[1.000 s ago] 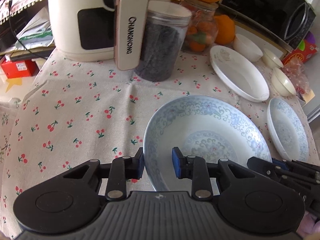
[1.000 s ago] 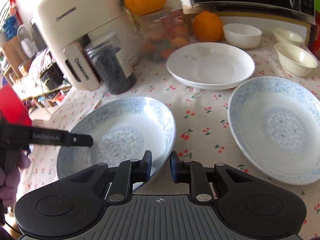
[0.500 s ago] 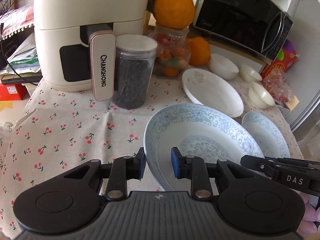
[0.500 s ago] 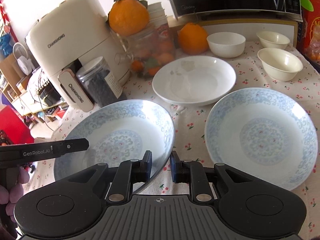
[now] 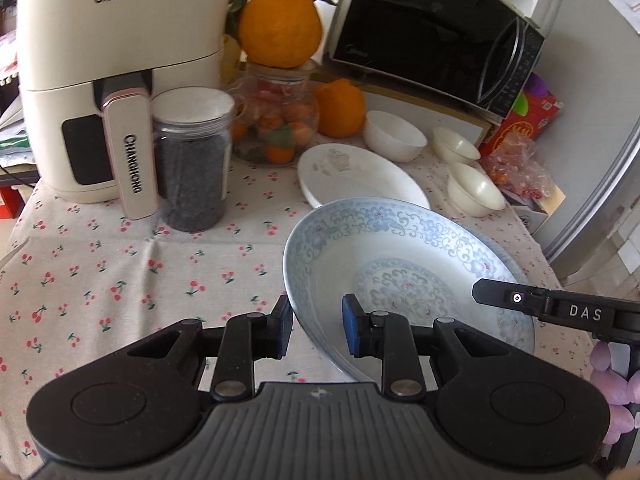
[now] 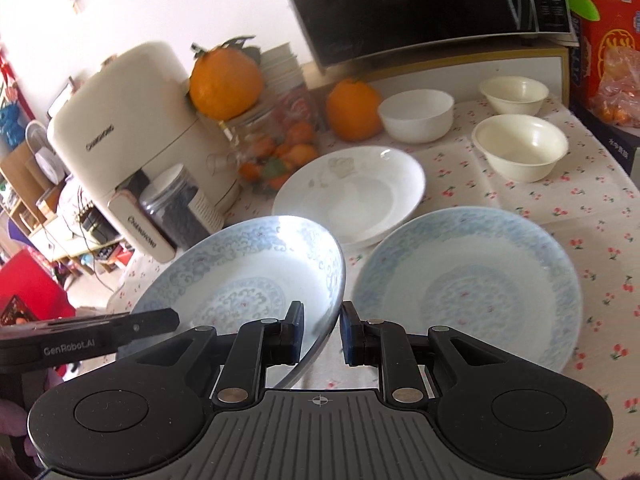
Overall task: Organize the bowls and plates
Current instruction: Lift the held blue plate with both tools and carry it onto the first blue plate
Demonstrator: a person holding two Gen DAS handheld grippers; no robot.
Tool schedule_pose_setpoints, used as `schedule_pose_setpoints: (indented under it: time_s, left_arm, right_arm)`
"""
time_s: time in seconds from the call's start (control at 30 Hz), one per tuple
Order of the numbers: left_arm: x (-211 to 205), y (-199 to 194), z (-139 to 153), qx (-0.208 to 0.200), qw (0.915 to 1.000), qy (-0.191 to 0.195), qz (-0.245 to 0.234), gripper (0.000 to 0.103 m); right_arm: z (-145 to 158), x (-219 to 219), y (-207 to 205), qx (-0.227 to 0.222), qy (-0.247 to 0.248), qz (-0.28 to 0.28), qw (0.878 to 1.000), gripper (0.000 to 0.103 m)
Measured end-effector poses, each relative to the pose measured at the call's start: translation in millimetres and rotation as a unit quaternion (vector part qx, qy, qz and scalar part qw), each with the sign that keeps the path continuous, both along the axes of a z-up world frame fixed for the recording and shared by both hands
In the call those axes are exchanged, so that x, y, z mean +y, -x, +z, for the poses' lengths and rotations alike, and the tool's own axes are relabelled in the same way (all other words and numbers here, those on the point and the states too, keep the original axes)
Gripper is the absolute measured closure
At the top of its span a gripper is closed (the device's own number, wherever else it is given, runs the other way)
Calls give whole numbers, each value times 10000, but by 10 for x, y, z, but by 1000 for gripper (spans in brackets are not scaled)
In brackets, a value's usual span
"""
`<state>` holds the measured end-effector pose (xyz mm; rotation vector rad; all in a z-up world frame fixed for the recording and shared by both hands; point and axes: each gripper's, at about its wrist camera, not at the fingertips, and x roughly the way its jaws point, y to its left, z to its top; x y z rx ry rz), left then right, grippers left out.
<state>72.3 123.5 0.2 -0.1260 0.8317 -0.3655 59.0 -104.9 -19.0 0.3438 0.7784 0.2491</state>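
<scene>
Both grippers hold one blue-patterned plate (image 5: 400, 264) lifted above the table. My left gripper (image 5: 316, 330) is shut on its left rim. My right gripper (image 6: 320, 332) is shut on its right rim; the plate (image 6: 248, 276) shows tilted in the right wrist view. A second blue-patterned plate (image 6: 468, 288) lies on the cloth just right of the held one. A white plate (image 6: 352, 192) lies behind them, also seen in the left wrist view (image 5: 360, 180). One white bowl (image 6: 416, 116) and two cream bowls (image 6: 520, 152) stand at the back right.
A cream air fryer (image 5: 112, 80), a dark-filled jar (image 5: 192, 160) and a fruit jar (image 5: 280, 120) topped by an orange stand at the back left. A microwave (image 5: 432, 36) sits behind the bowls. The table's right edge (image 6: 624, 176) is near the cream bowls.
Both grippers have raised the held plate off the cloth and carried it rightward, close to the second blue plate. The views now look higher over the table.
</scene>
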Motion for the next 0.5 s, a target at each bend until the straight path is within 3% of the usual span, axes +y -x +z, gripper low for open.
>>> schedule_pose_setpoints:
  time_s: [0.5]
  left_arm:
    - [-597,18,-45,74,9986,2,-531,79]
  right_arm:
    - [75,-676,94,-159,-173,-542,9983,84]
